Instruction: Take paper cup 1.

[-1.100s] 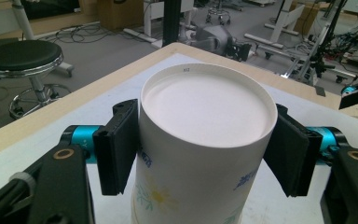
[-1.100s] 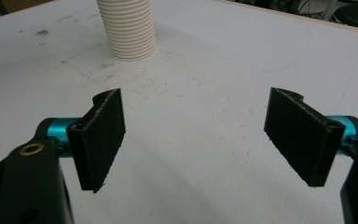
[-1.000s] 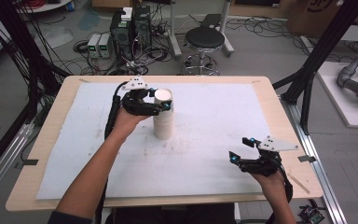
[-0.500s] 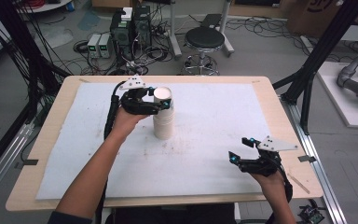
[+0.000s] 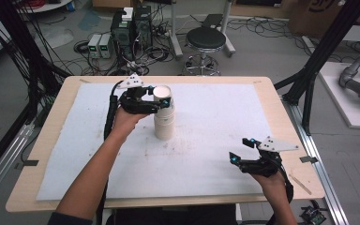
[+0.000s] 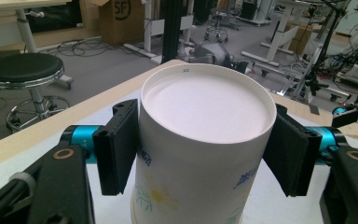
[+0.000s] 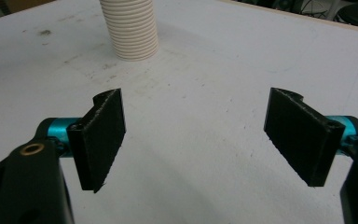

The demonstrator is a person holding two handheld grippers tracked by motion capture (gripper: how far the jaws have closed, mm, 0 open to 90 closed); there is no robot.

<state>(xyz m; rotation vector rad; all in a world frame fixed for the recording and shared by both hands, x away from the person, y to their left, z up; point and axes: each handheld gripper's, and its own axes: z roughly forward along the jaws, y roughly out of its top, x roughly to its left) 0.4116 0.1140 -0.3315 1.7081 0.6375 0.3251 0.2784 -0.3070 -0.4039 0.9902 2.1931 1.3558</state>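
A stack of upturned white paper cups stands on the white mat, left of the middle. My left gripper reaches in from the left and is shut on the top cup. In the left gripper view both black pads press the sides of that cup, whose flat base faces up and whose wall carries a printed flower. My right gripper rests near the front right of the mat, open, with nothing between its jaws. The right gripper view has the right gripper facing the ribbed rims of the stack.
The mat covers most of a wooden table. Black frame posts stand at the table's left and right sides. A stool, computers and cables sit on the floor behind the far edge.
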